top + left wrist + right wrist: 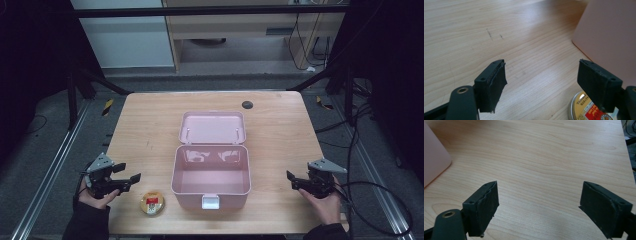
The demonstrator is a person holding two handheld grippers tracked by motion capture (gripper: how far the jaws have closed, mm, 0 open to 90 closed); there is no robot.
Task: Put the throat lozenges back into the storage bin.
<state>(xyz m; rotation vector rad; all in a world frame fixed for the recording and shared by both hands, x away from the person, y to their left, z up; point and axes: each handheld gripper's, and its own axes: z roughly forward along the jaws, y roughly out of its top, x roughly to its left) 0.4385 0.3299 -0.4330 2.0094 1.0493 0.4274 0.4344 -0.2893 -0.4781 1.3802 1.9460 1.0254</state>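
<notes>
My left claw sits spread wide and empty near the table's front left, hovering low over the wood. The small round tin lies just beside it, toward the middle and a little nearer me; in the left gripper view the tin peeks out under the far jaw. Beyond it stands the open pink box, lid thrown back. My right claw is also spread, holding nothing, well apart across the box. I judge the left takes the tin; being round, it needs no special alignment.
</notes>
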